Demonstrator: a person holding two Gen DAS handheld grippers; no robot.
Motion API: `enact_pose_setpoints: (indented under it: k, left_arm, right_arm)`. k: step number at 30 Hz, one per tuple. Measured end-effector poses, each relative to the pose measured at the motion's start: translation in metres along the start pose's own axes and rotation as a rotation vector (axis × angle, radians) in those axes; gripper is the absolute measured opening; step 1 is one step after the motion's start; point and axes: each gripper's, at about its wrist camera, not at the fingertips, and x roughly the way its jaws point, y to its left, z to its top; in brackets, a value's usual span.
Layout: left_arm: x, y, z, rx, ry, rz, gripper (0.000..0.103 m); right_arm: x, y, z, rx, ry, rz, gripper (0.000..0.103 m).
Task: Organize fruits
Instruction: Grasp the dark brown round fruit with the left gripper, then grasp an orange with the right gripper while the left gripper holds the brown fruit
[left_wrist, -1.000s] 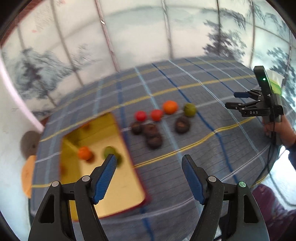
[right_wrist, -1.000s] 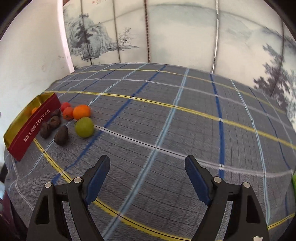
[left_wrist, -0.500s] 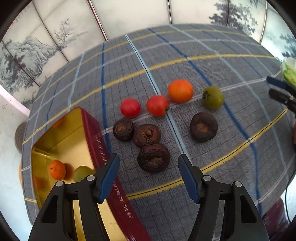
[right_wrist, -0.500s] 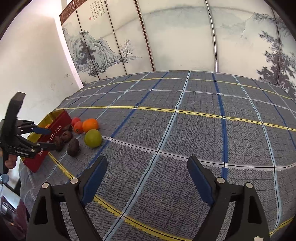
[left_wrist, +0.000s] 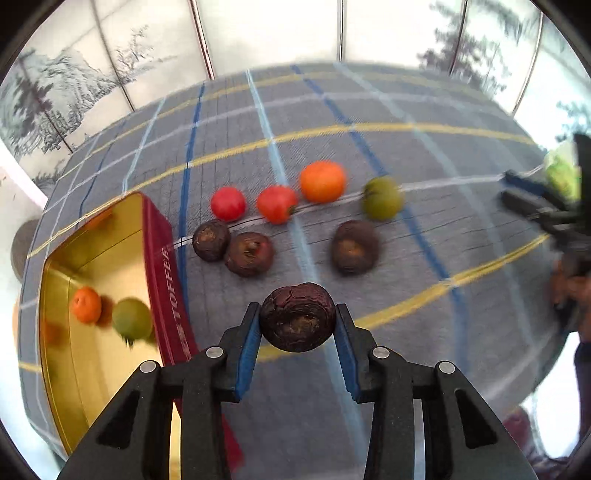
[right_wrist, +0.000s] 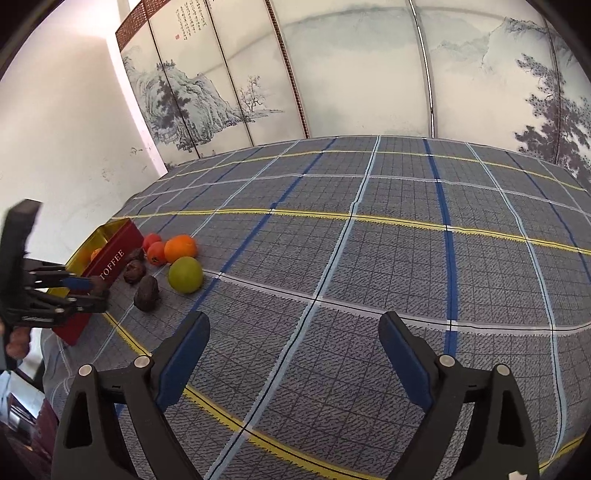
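Note:
My left gripper (left_wrist: 297, 325) is shut on a dark brown wrinkled fruit (left_wrist: 297, 317) and holds it above the plaid cloth, right of the red and gold toffee tin (left_wrist: 162, 266). The tin holds a small orange (left_wrist: 86, 304) and a green fruit (left_wrist: 132, 318). On the cloth lie three more dark fruits (left_wrist: 249, 254), two red fruits (left_wrist: 277, 204), an orange (left_wrist: 322, 181) and a green fruit (left_wrist: 381, 198). My right gripper (right_wrist: 293, 347) is open and empty, well to the right of the fruits (right_wrist: 184, 274). The left gripper also shows in the right wrist view (right_wrist: 86, 293).
The plaid cloth (right_wrist: 388, 266) covers the table, whose front edge drops off near both grippers. A painted folding screen (right_wrist: 332, 74) stands behind it. A white wall (right_wrist: 66, 129) is on the left.
My left gripper has closed on the nearest dark fruit and lifted it off the cloth. My right gripper stays open and has barely moved.

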Motion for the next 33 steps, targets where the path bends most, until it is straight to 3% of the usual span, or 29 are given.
enact_pose_setpoints:
  k: [4, 9, 14, 18, 26, 29, 31, 33]
  left_arm:
    - [-0.031, -0.005, -0.015, -0.061, -0.049, -0.058, 0.04]
    - [-0.061, -0.004, -0.031, -0.092, -0.08, -0.07, 0.04]
    - [-0.083, 0.003, -0.043, -0.11, -0.112, -0.046, 0.04]
    - [-0.091, 0.013, -0.048, -0.134, -0.12, -0.04, 0.04]
    - [-0.094, 0.024, -0.053, -0.157, -0.132, -0.042, 0.04]
    - [-0.095, 0.026, -0.053, -0.162, -0.141, -0.053, 0.04]
    - [-0.096, 0.026, -0.053, -0.162, -0.144, -0.055, 0.04]
    - [-0.097, 0.028, -0.051, -0.16, -0.147, -0.057, 0.04]
  right_arm:
    - [0.003, 0.006, 0.001, -0.03, 0.013, -0.018, 0.092]
    - [0.004, 0.016, 0.0, -0.078, 0.021, -0.02, 0.091]
    - [0.004, 0.045, -0.001, -0.065, 0.027, 0.106, 0.091]
    - [0.008, 0.091, 0.003, -0.118, 0.037, 0.233, 0.091]
    - [0.027, 0.135, 0.035, -0.223, 0.044, 0.283, 0.09]
    - [0.046, 0.141, 0.054, -0.29, 0.074, 0.257, 0.079]
    - [0.072, 0.14, 0.067, -0.324, 0.134, 0.237, 0.065]
    - [0.095, 0.138, 0.074, -0.357, 0.202, 0.2, 0.061]
